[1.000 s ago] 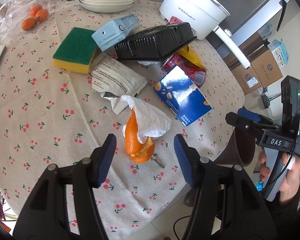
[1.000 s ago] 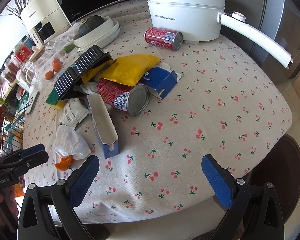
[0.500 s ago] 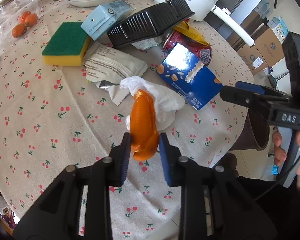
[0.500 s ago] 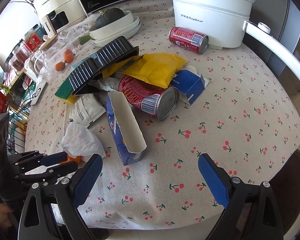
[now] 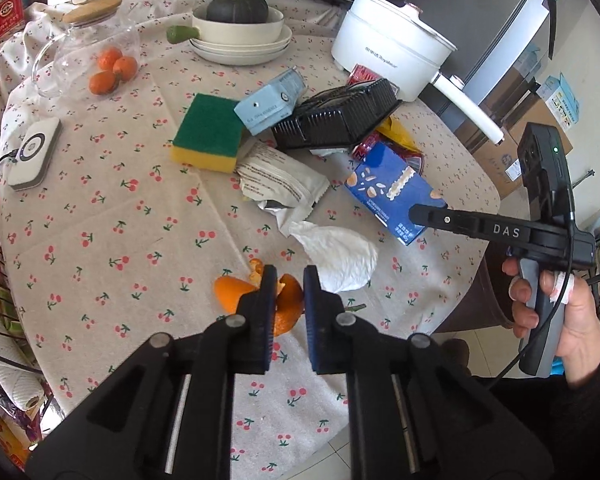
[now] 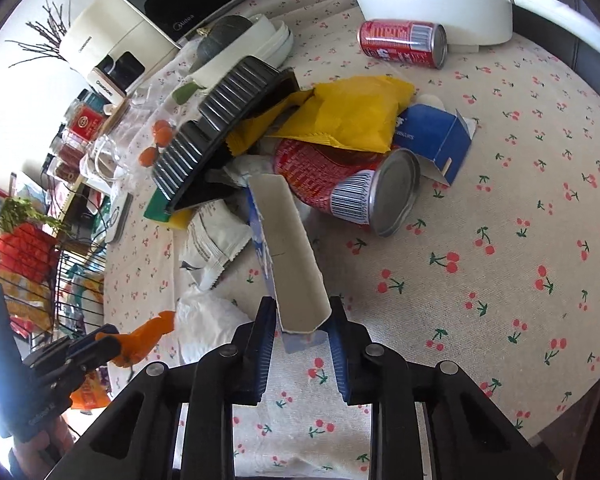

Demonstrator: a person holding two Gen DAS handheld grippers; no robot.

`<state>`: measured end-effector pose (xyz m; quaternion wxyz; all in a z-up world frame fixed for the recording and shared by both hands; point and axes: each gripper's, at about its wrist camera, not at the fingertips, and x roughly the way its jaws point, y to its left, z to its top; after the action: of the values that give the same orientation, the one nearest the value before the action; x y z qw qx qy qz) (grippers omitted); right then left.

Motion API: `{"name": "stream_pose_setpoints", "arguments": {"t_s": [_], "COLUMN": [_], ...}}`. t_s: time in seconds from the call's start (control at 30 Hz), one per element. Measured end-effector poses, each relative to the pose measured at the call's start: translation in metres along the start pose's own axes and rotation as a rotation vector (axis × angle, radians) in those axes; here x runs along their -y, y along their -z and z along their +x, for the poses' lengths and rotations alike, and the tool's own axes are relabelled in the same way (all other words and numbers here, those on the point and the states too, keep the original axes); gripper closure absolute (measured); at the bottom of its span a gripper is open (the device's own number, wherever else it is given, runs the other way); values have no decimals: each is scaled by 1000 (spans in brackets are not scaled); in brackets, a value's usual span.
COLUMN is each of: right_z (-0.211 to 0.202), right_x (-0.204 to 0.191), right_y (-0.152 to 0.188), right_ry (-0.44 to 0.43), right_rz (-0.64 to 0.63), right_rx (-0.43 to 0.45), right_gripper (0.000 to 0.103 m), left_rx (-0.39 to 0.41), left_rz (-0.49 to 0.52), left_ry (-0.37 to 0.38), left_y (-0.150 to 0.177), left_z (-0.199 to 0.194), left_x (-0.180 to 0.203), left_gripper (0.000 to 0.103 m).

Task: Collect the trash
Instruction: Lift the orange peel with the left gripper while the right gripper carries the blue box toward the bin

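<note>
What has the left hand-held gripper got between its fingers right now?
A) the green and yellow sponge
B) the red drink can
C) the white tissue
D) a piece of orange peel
D: the left hand-held gripper is closed on the orange peel; the white tissue lies beside it on the tablecloth, and the sponge sits farther back.

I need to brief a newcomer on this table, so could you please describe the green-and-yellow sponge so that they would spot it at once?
Start at the white electric pot at the far edge of the cherry-print tablecloth. Move left past the black ribbed tray and the pale blue carton to the sponge touching that carton. It alone is a thick block, green on top and yellow beneath.
</note>
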<state>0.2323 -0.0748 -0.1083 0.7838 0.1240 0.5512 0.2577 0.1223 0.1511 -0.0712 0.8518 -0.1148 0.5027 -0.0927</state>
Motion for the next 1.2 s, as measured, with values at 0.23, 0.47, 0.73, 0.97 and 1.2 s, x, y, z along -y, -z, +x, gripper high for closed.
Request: {"name": "stream_pose_setpoints", "arguments": {"t_s": [0.23, 0.47, 0.73, 0.97, 1.2], "right_z": [-43, -84, -134, -174, -209], "right_x": [1, 30, 86, 155, 222], "right_y": [11, 23, 45, 79, 121], "right_ry": [16, 50, 100, 151, 197], "right_rz": [-36, -6, 55, 164, 279], "right_rx": [56, 102, 149, 177, 200], "right_gripper": [80, 80, 80, 80, 80], "left_rx": [24, 44, 41, 3, -44], "left_rz": [14, 68, 163, 256, 342], "left_ry": [19, 63, 142, 233, 334], "left_y": [-5, -12, -21, -22, -13], "left_z": [-2, -1, 17, 48, 81], "left_x": [17, 55, 125, 204, 289], "left_gripper": [90, 91, 91, 91, 91]}}
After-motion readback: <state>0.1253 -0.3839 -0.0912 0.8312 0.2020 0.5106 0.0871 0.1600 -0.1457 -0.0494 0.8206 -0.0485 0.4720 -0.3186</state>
